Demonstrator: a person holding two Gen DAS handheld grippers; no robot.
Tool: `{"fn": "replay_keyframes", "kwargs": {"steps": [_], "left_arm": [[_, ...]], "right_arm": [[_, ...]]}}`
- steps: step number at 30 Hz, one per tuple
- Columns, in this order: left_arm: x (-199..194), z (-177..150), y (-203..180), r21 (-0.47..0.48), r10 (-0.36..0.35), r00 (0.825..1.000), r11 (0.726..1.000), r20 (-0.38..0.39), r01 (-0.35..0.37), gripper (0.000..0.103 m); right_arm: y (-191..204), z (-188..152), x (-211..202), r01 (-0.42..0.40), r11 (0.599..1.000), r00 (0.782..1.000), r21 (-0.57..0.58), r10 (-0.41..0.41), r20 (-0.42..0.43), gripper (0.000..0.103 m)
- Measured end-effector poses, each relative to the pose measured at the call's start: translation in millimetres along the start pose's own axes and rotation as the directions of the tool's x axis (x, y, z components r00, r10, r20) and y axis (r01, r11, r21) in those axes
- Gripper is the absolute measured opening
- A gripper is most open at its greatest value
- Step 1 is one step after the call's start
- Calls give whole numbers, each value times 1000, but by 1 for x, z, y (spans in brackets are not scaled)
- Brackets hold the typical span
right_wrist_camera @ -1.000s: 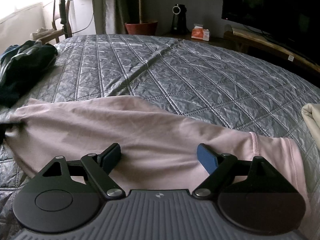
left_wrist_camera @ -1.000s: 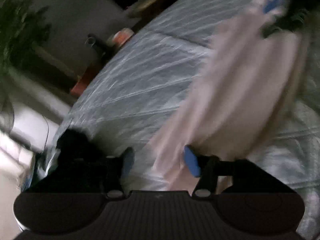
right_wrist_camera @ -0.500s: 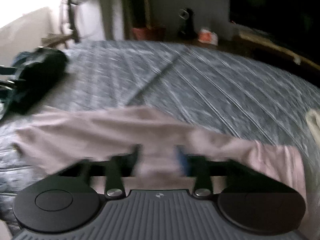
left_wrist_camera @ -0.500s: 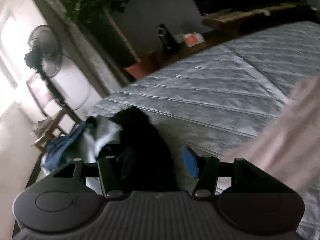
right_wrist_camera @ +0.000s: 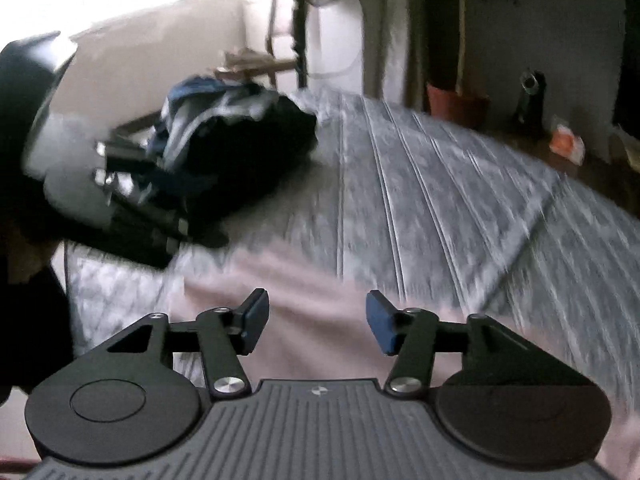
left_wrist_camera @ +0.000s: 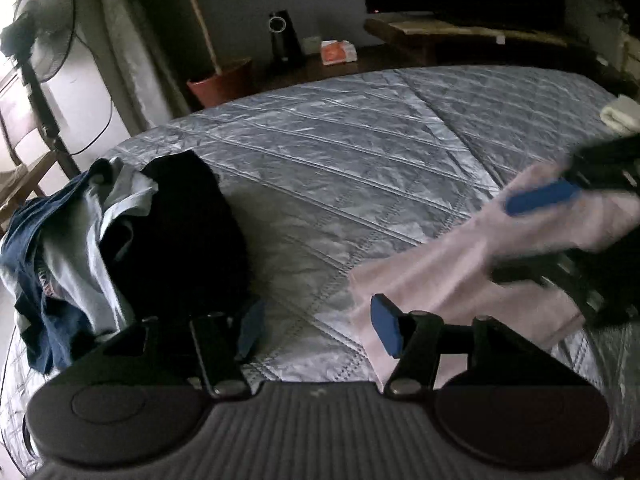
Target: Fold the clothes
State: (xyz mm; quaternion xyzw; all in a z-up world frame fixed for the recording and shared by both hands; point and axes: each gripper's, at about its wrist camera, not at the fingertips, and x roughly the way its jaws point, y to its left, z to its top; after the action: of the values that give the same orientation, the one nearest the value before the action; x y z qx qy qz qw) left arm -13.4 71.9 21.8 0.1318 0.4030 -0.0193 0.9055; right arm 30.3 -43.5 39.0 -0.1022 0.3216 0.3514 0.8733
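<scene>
Both grippers have swung leftward, jaws just widening, empty over the pale pink cotton garment; left gripper and right gripper should pinch its edge squarely before folding.

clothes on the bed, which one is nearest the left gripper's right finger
The pink garment: it lies spread flat right behind that finger. The dark heap of clothes sits bunched up at the bed's far left.

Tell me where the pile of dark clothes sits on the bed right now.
In the left wrist view the dark clothes pile lies at the bed's left edge, near the fan, apart from the pink garment.
</scene>
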Motion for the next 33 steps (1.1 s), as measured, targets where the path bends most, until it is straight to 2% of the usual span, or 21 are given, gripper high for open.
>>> {"fn": "replay_keyframes", "kwargs": {"steps": [2, 4, 8, 10, 13, 15, 16, 17, 18, 23, 25, 27, 28, 30, 33], "left_arm": [[-1, -3, -9, 51, 13, 1000, 999, 10, -13, 55], [-3, -5, -10, 64, 17, 1000, 998, 24, -19, 56], [5, -6, 19, -88, 46, 999, 995, 0, -46, 56], [10, -7, 36, -178, 53, 998, 982, -22, -56, 56], [14, -9, 49, -245, 39, 999, 968, -33, -46, 55], [14, -9, 49, -244, 36, 999, 969, -29, -42, 55], [13, -8, 48, -236, 35, 999, 971, -25, -40, 55], [12, -8, 46, -228, 33, 999, 973, -21, -37, 56], [10, -8, 44, -219, 32, 999, 975, -18, -35, 56], [12, -8, 41, -209, 31, 1000, 977, -5, -32, 56], [13, -8, 42, -213, 37, 999, 976, -5, -37, 56], [13, -8, 42, -218, 42, 999, 975, -6, -42, 56], [12, -9, 43, -221, 45, 999, 974, -5, -45, 56], [11, -9, 45, -233, 51, 999, 971, -2, -50, 57], [12, -8, 49, -258, 57, 998, 964, -7, -57, 57]], "right_arm": [[5, 16, 14, -38, 996, 999, -82, 36, -30, 60], [11, 24, 27, -86, 984, 994, -155, 73, -85, 58], [25, 35, 54, -191, 940, 971, -284, 138, -195, 51], [31, 36, 63, -189, 925, 969, -329, 122, -213, 51], [32, 37, 75, -180, 917, 966, -355, 97, -239, 51], [33, 37, 79, -189, 915, 961, -357, 98, -257, 32], [34, 36, 80, -193, 912, 959, -363, 96, -267, 28], [36, 36, 80, -190, 911, 960, -365, 95, -264, 17], [37, 36, 80, -187, 912, 961, -366, 93, -259, 12], [28, 47, 77, -43, 957, 986, -286, -6, -168, 9], [22, 52, 79, 33, 967, 988, -252, -70, -138, 8], [17, 54, 79, 59, 975, 989, -212, -86, -120, 8], [15, 56, 79, 38, 980, 992, -197, -61, -112, 8], [16, 56, 72, -92, 972, 993, -214, 73, -96, 12], [22, 51, 76, -118, 953, 981, -280, 69, -180, 17]]}}
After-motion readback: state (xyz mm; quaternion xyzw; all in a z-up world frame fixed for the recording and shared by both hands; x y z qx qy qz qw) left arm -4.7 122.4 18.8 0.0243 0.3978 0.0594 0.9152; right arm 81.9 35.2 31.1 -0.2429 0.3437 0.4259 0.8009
